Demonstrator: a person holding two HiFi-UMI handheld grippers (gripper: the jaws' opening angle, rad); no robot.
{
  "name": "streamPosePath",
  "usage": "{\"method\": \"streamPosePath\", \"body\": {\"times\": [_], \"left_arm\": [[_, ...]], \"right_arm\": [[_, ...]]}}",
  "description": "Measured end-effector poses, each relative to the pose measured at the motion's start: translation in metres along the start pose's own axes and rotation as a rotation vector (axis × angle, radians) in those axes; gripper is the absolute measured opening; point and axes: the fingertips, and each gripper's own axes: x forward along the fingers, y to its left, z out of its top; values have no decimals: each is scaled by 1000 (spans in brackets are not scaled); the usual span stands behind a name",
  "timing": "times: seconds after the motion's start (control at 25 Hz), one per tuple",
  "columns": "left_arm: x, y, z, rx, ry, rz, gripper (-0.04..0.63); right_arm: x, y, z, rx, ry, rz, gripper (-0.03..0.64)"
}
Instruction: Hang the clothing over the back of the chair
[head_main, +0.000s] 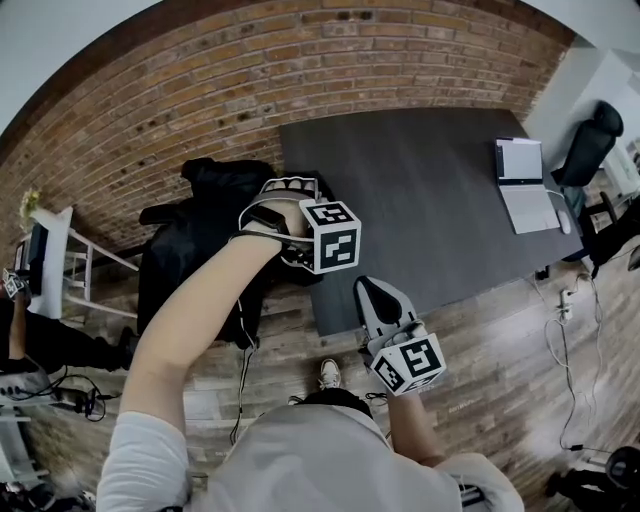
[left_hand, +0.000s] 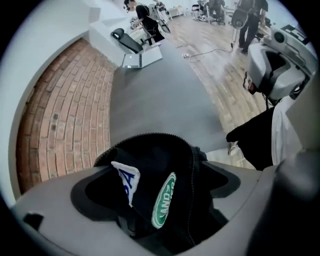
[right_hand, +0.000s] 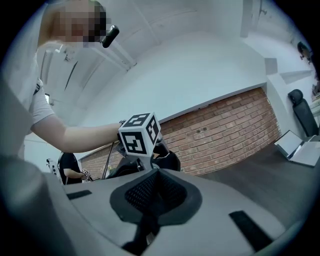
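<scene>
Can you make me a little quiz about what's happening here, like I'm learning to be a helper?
1. True or false: the right tool is shut with nothing in it.
2. What does the left tool grip? A) a red cup B) black fabric clothing with a green oval patch C) a yellow banana
3. Fill in: the wall behind the dark grey table is built of red ____.
Key: 1 true; 2 B; 3 brick.

Dark table (head_main: 430, 200) set against brick wall (head_main: 200, 90) | open laptop (head_main: 528, 205) laid near table edge | cables (head_main: 549, 335) strewn on wooden floor (head_main: 500, 380)
</scene>
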Motion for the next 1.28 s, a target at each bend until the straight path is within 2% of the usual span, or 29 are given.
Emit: {"method": "streamPosePath", "body": {"times": [0.28, 0.4, 0.68, 0.88, 1.08, 1.28], "left_arm": [[-19, 1, 9, -28, -128, 35, 517], [-23, 3, 3, -40, -146, 39, 517], [-30, 9, -12, -90, -175, 102, 517], [-41, 21, -22, -195, -248, 186, 515], [-41, 21, -50, -310, -265, 219, 515], [-55, 10, -78, -417, -320, 263, 514]], "right_arm": [[7, 9, 1, -8, -1, 16, 18], [11, 16, 2, -17, 4, 26, 18], [12, 30, 1, -34, 18, 41, 18], [7, 39, 2, -53, 27, 40, 18], [-1, 54, 8, -85, 35, 49, 18], [-8, 74, 10, -111, 61, 72, 18]]}}
